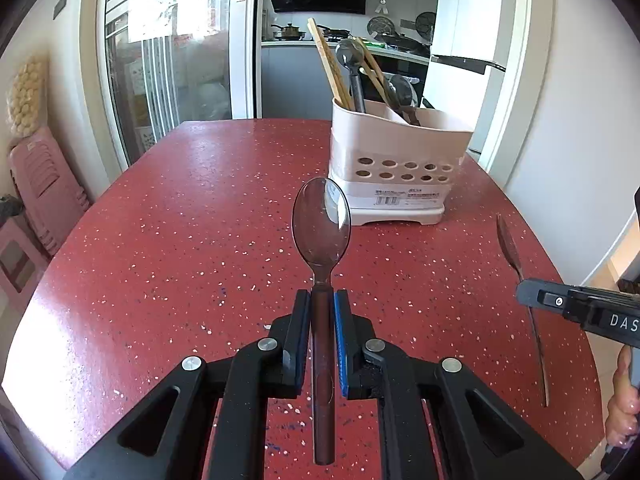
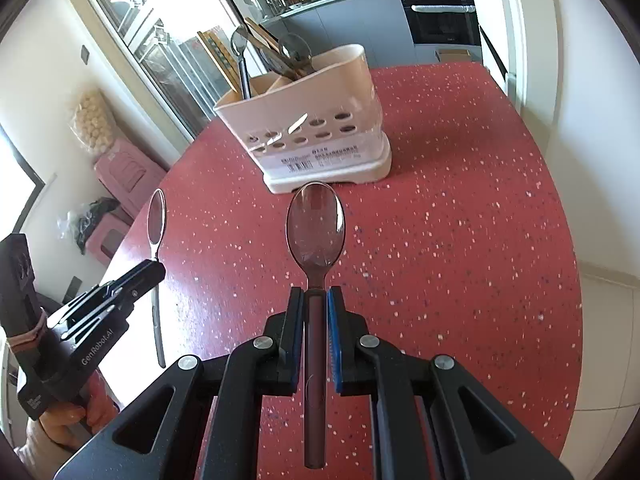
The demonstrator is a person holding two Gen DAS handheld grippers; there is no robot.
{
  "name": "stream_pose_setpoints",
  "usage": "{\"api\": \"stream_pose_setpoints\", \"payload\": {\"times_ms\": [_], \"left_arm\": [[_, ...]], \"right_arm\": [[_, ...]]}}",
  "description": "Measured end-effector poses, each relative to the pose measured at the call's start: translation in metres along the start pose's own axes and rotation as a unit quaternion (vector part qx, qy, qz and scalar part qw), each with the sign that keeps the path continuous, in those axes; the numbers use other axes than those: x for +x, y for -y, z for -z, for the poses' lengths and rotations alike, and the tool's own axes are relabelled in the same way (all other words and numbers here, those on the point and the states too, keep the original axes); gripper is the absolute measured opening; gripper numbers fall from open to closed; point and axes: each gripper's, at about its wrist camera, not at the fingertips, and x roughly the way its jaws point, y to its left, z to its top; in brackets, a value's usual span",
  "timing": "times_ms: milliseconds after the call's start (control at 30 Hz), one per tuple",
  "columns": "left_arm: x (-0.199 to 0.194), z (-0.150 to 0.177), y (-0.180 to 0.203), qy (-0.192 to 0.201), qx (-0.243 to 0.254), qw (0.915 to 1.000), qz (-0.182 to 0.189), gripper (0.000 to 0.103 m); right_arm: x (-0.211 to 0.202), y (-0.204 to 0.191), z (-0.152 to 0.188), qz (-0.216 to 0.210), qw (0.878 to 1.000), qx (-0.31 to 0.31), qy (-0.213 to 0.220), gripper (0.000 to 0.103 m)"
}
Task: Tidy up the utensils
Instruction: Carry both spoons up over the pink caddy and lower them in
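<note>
L tool is clenched on a spoon by the handle just below the bowl; bowl points fwd, handle runs back between the pads. R tool grips a second spoon the same way, clear bowl, dark handle. Both spoons are up off the red speckled worktop, nothing else left lying on it that I can see.

Target is the pale utensil caddy, ahead and a bit right of the L tool, ahead and slightly left of the R one. It already has chopsticks and dark spoons standing in it, handles down.

Step in hand, as I read it: carry the spoons to the caddy and drop them in. To do it well: go one tool at a time so the two don't clash over the rim. Tip the handle downward first, aim at a compartment w/ a free gap, clear the chopstick tops. Release only once the handle is well inside, else the spoon may tip out or knock the caddy.
</note>
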Motion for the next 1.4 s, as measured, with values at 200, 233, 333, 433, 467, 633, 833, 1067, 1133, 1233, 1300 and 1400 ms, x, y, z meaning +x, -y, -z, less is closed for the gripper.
{"api": "stream_pose_setpoints", "payload": {"times_ms": [200, 233, 333, 433, 467, 633, 833, 1067, 1133, 1233, 1300, 1400], "left_arm": [[0.002, -0.008, -0.006, 0.005, -0.015, 0.9999, -0.001, 0.041], [0.002, -0.010, -0.007, 0.008, -0.019, 0.9998, -0.001, 0.041], [0.001, -0.020, -0.010, 0.018, -0.027, 0.9995, -0.001, 0.041], [0.001, -0.036, -0.013, 0.030, -0.036, 0.9989, 0.004, 0.041], [0.001, -0.043, -0.013, 0.035, -0.039, 0.9986, 0.007, 0.041], [0.001, -0.081, -0.011, 0.063, -0.044, 0.9968, 0.022, 0.041], [0.002, -0.132, 0.002, 0.121, -0.038, 0.9906, 0.051, 0.041], [0.023, -0.175, 0.011, 0.170, -0.040, 0.9810, 0.084, 0.041], [0.034, -0.182, 0.010, 0.178, -0.046, 0.9783, 0.094, 0.041], [0.050, -0.189, 0.012, 0.178, -0.053, 0.9778, 0.097, 0.041], [0.059, -0.189, 0.011, 0.180, -0.060, 0.9767, 0.100, 0.041], [0.071, -0.189, 0.011, 0.183, -0.065, 0.9762, 0.096, 0.041]], "right_arm": [[0.000, -0.004, -0.013, -0.009, 1.000, -0.006, 0.008, 0.012], [0.000, -0.005, -0.016, -0.011, 1.000, -0.008, 0.010, 0.012], [-0.003, -0.006, -0.025, -0.016, 1.000, -0.012, 0.021, 0.012], [-0.008, -0.007, -0.038, -0.022, 0.999, -0.015, 0.036, 0.012], [-0.010, -0.008, -0.042, -0.024, 0.999, -0.016, 0.042, 0.012], [-0.022, -0.011, -0.072, -0.026, 0.996, -0.033, 0.076, 0.012], [-0.028, -0.020, -0.114, -0.026, 0.992, -0.055, 0.113, 0.013], [-0.021, -0.031, -0.162, -0.027, 0.982, -0.082, 0.165, 0.012], [-0.017, -0.031, -0.173, -0.028, 0.980, -0.078, 0.178, 0.012], [-0.007, -0.030, -0.189, -0.032, 0.978, -0.069, 0.196, 0.012], [0.000, -0.030, -0.198, -0.029, 0.975, -0.066, 0.209, 0.012], [0.012, -0.025, -0.208, -0.028, 0.973, -0.054, 0.223, 0.012]]}}
